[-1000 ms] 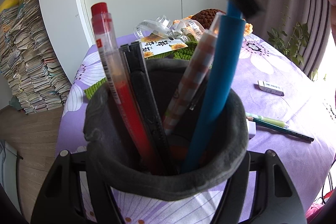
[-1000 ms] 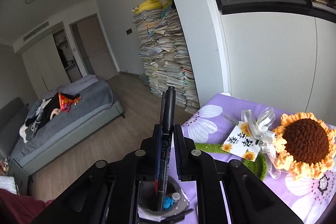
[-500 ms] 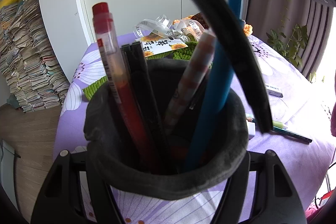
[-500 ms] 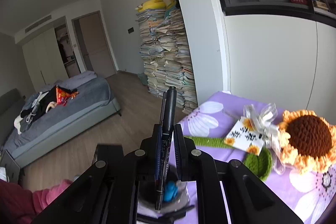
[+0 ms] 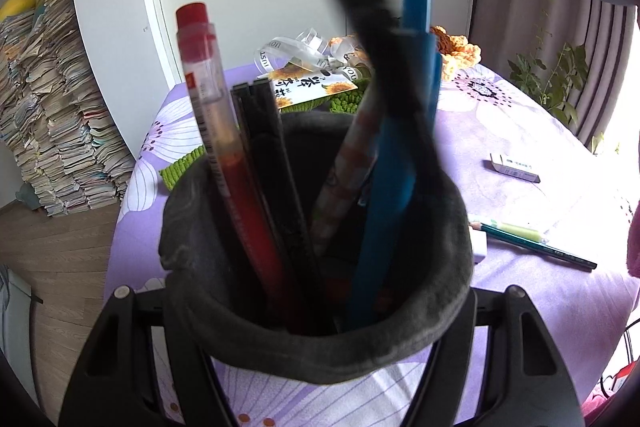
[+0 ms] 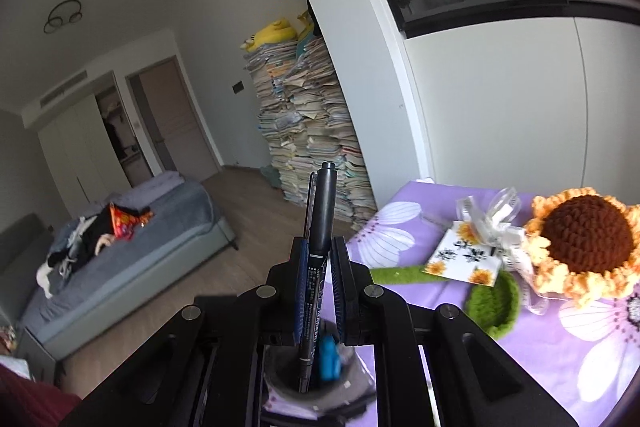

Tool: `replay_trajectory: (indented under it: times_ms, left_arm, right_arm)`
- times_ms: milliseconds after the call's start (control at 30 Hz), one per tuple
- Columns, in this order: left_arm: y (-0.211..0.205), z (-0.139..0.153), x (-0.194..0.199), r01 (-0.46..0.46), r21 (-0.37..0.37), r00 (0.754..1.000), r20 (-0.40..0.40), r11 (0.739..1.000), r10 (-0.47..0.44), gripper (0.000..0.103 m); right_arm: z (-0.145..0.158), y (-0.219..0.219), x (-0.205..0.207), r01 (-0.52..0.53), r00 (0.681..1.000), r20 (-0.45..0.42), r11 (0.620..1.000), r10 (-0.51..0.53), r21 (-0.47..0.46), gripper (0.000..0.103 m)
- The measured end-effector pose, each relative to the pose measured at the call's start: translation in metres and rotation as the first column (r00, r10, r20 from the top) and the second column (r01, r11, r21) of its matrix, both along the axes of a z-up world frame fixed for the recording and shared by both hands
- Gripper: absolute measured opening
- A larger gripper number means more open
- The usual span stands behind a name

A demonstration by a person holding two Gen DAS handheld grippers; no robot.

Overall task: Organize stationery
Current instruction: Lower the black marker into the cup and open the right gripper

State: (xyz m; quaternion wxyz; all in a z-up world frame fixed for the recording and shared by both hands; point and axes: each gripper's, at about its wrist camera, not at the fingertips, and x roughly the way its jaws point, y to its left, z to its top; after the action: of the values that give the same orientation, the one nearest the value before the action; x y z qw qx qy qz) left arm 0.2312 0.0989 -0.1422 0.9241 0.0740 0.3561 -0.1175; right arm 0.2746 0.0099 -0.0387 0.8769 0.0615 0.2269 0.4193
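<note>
The right gripper (image 6: 320,291) pinched a black marker (image 6: 318,267) upright, long axis near vertical, tip just inside the grey pen holder (image 5: 320,339) directly beneath it. The left gripper (image 5: 320,359) was clamped around that holder on the worktop (image 5: 520,131).

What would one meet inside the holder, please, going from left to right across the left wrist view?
Red pen → black ruler → checked pen → blue pen.
</note>
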Motion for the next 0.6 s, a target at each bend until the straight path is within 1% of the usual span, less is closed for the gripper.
replay_trajectory:
  times_ms: [67,167,333,467,533,600]
  left_arm:
    - [0.001,0.0,0.0,-0.001,-0.006,1.0,-0.004,1.0,0.001,0.068]
    - [0.003,0.001,0.001,0.0,-0.015,1.0,-0.008,1.0,0.0,0.068]
    - [0.007,0.001,0.006,0.002,-0.03,1.0,-0.014,1.0,-0.002,0.068]
    - [0.007,0.001,0.005,0.002,-0.027,1.0,-0.015,1.0,-0.003,0.068]
    - [0.007,0.001,0.006,0.002,-0.029,1.0,-0.017,1.0,-0.003,0.068]
    - [0.007,0.0,0.005,0.001,-0.027,1.0,-0.017,1.0,-0.002,0.068]
  right_arm:
    - [-0.002,0.008,0.006,0.002,1.0,0.003,1.0,-0.002,0.013,0.012]
    - [-0.009,0.016,0.004,0.013,0.999,0.048,1.0,-0.012,-0.019,0.012]
    - [-0.024,0.009,-0.009,0.025,0.997,0.081,0.998,-0.02,-0.056,0.012]
    - [-0.029,-0.003,-0.017,0.032,0.998,0.063,0.998,-0.029,-0.058,0.012]
    - [-0.029,-0.003,-0.02,0.013,0.999,0.051,0.996,-0.009,-0.088,0.012]
    - [-0.03,-0.004,-0.024,-0.019,1.0,0.014,0.992,0.021,-0.125,0.012]
